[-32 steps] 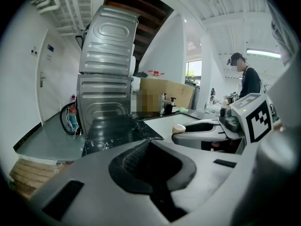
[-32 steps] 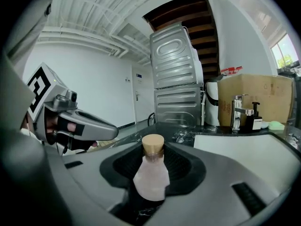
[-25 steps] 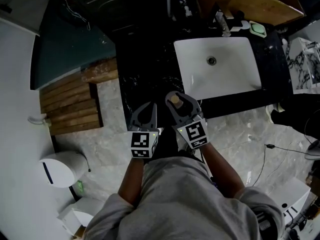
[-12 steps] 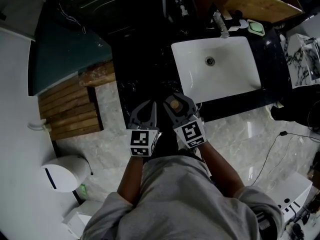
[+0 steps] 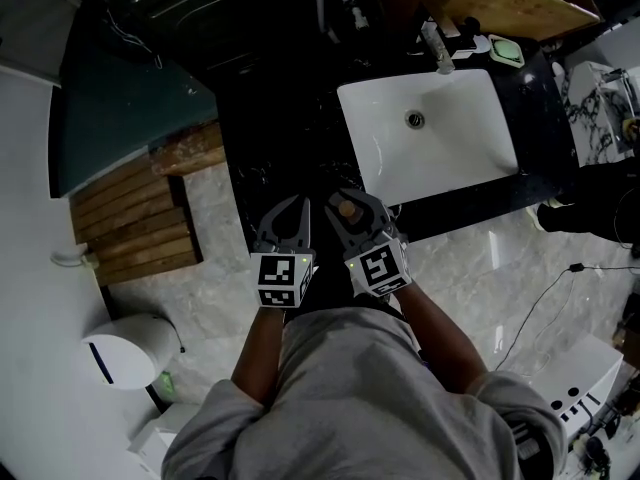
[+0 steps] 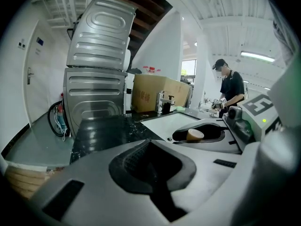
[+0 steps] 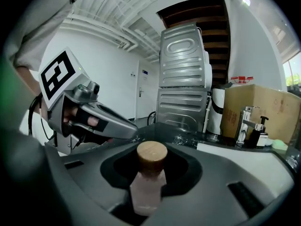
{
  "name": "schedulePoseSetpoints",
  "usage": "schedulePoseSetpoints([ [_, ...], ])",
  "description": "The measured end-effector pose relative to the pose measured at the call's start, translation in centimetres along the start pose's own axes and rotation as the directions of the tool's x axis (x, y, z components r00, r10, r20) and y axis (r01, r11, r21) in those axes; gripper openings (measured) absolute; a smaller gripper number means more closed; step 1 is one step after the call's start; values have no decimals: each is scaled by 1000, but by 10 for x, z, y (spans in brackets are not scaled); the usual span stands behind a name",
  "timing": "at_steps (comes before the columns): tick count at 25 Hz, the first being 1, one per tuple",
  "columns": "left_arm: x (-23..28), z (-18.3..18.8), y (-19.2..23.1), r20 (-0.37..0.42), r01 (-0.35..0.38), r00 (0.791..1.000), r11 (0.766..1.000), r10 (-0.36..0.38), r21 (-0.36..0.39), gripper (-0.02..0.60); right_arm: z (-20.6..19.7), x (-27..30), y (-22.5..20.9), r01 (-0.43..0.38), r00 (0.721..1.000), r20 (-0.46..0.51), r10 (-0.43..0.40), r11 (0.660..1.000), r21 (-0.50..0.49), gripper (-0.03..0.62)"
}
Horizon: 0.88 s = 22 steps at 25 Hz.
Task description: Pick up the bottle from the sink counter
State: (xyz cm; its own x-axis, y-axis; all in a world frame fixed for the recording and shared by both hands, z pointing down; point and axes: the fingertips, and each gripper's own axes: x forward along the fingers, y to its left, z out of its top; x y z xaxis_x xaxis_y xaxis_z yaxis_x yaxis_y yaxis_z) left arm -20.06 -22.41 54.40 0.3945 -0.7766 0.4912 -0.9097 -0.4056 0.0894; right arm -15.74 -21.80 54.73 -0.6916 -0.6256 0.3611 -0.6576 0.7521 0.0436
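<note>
**My right claw (image 5: 358, 200) is closing on the bottle (image 7: 149, 187)**

Its jaws are just narrowing onto the bottle, which is standing at the front edge of the dark surface (image 5: 270, 158), lower middle of the head view. I am judging that lifting comes next. My left claw (image 5: 283, 223) is hovering narrow and empty.

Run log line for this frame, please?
phase: grasp | right gripper: jaws just closing onto bottle between them, wooden cap up | left gripper: empty, alongside
</note>
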Motion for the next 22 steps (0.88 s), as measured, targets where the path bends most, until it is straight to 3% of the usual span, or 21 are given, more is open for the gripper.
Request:
schedulePoseSetpoints([
  [12,8,12,10,19,47,999,999,-47,14,12,2,-1,-8,35,999,-7,-34,997,73,115],
  [22,16,41,9,78,64,995,997,-66,35,12,35,-19,-44,132,989,59,-137,989,73,115],
])
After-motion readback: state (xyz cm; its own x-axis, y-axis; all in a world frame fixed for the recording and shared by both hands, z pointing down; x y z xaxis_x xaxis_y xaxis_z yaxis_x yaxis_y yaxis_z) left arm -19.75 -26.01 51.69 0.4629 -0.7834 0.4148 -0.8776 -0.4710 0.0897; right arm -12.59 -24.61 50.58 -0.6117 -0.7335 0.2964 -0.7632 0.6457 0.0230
